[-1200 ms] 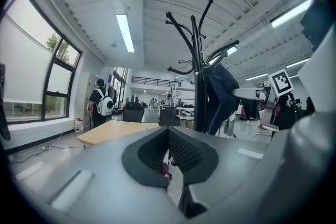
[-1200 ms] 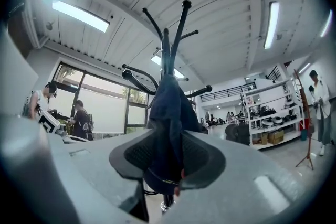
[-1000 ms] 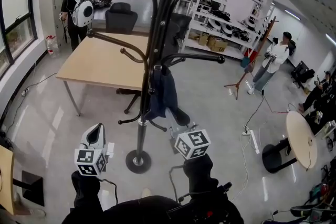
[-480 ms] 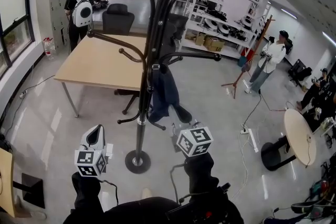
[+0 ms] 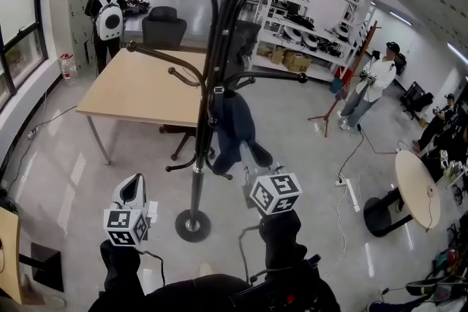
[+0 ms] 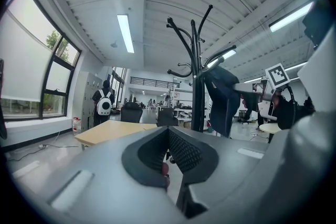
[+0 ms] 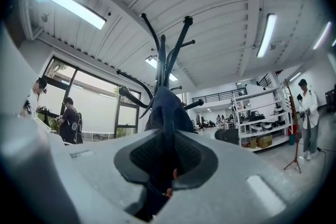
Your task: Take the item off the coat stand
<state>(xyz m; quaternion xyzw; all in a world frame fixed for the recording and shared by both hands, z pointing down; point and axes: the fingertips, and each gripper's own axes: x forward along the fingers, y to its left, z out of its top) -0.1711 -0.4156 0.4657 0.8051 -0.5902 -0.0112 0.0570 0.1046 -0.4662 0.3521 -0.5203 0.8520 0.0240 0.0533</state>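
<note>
Pinching the lower end of the dark blue cloth garment (image 5: pixel 231 125), the right hand-held gripper (image 5: pixel 251 166), jaws just closed in, sits below its hook on the black metal coat stand (image 5: pixel 197 186).

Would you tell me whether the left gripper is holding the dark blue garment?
No, the left gripper has nothing between its jaws; the dark blue garment is pinched in the right gripper.

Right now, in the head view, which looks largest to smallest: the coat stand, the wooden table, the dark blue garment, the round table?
1. coat stand
2. wooden table
3. dark blue garment and round table: alike, garment nearer, so unranked.
</note>
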